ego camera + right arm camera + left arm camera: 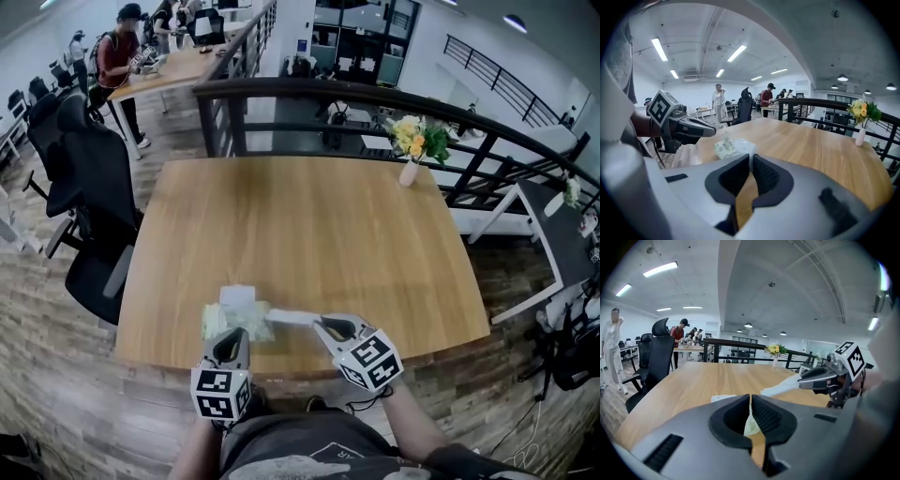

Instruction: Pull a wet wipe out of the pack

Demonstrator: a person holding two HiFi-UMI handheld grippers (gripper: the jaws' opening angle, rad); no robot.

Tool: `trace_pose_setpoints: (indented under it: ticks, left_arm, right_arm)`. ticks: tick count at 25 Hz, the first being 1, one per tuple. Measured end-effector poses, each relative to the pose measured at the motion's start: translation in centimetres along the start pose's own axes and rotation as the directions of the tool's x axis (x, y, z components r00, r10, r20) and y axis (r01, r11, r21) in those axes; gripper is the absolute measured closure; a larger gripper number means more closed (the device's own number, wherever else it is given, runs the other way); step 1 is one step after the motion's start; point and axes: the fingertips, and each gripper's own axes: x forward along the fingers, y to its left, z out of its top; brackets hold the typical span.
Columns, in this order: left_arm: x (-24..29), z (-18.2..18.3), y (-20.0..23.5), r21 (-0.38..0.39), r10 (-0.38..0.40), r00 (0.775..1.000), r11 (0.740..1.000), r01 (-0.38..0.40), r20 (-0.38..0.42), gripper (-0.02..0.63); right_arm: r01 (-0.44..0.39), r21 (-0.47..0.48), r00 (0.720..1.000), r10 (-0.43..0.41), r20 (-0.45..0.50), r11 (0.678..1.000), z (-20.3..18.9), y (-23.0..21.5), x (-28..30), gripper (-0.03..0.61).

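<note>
Left tool (232, 339): clamped on soft pale-green wipe pack (236, 314), at near edge of wooden worktop (309, 225).
Right tool (322, 325): pinching white wet wipe (291, 317) stretching from it.
Handling: limp, tearable; I'd hold its end.

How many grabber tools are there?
2. The left gripper is at the table's near edge, jaws shut on the wipe pack. The right gripper is beside it, jaws shut on a wet wipe stretching from that pack. None seem hidden.
</note>
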Motion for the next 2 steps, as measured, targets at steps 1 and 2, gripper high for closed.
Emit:
trace_pose_setpoints:
  ticks: [1,2]
  left_arm:
    - [-0.01,0.0,-0.3,0.0,0.003,1.0,1.0,-0.003,0.001,0.592]
    - [-0.03,0.0,-0.6,0.0,0.007,1.0,1.0,-0.007,0.002,0.592]
  right_arm:
    - [-0.002,-0.003,1.0,0.002,0.001,1.0,-0.1,-0.13,-0.23,0.538]
    - [-0.003,-0.005,1.0,0.003,0.003,1.0,-0.2,-0.26,-0.46,0.538]
